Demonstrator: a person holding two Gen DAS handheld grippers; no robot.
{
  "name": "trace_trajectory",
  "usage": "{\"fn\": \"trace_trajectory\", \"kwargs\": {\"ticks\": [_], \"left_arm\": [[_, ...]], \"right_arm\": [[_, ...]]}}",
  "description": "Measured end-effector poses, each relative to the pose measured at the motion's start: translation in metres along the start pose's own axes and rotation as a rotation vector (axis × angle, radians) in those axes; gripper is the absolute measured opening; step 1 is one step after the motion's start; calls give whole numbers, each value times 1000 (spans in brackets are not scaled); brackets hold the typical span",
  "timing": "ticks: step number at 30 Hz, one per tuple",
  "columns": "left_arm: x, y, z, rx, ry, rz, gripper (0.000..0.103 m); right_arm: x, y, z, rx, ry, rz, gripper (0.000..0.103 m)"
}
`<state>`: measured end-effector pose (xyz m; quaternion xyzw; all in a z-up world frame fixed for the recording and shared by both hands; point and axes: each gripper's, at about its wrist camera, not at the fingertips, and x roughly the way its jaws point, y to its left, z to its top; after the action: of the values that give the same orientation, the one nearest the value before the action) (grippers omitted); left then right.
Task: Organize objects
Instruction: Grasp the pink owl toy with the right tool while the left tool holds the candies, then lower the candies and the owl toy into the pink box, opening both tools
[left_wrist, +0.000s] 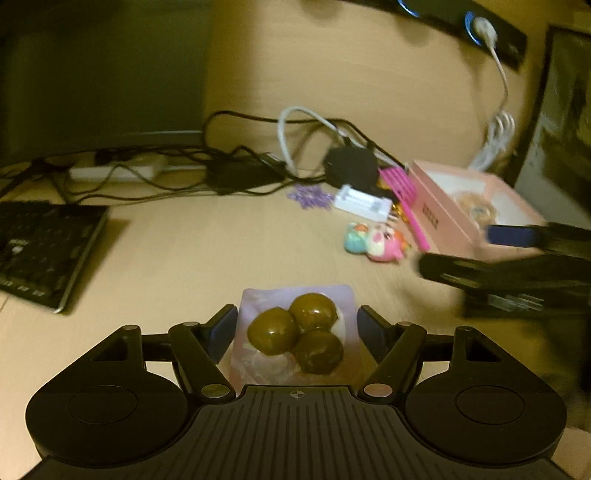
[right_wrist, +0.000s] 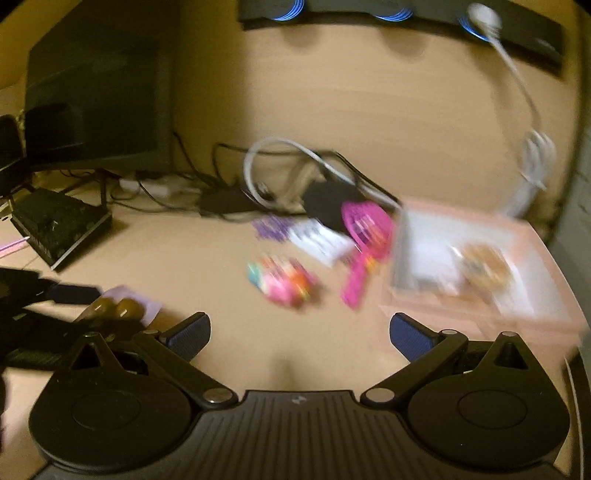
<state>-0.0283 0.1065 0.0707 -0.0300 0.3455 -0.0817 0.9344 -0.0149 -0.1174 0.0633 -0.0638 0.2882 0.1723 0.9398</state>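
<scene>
Dark lettering marks the side of the pink box (left_wrist: 430, 218), too blurred to read; nothing else bears legible text.

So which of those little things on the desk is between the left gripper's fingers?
The clear packet of three brown balls. It sits between the left gripper pads, while the pink comb, toys and white case lie farther back.
</scene>
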Motion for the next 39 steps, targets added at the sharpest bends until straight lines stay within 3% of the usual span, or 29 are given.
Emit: {"fn": "trace_trajectory", "kwargs": {"ticks": [4, 10, 12, 14, 16, 21, 28, 32, 39], "left_arm": [[-20, 18, 3, -67, -1, 12, 76], [-46, 36, 4, -104, -26, 30, 76], [-50, 41, 4, -119, -28, 35, 76], [-51, 45, 3, -132, -27, 41, 76], [-50, 47, 2, -138, -22, 39, 76], [-44, 39, 2, -116, -6, -16, 76], [-28, 0, 3, -12, 35, -137, 76], [-15, -33, 10, 60, 51, -232, 76], [13, -104, 53, 155, -30, -371, 76]], "right_arm": [[48, 19, 24, -10, 27, -35, 101], [112, 16, 35, 24, 114, -101, 93], [121, 18, 35, -9, 121, -107, 84], [126, 18, 35, -12, 159, -72, 57], [124, 18, 35, -12, 189, -54, 49], [95, 19, 28, -10, 191, -23, 48], [9, 4, 6, 0, 164, 13, 48], [-42, -13, -17, 19, 159, -44, 48], [-109, -42, -49, 102, 153, -151, 48]]}}
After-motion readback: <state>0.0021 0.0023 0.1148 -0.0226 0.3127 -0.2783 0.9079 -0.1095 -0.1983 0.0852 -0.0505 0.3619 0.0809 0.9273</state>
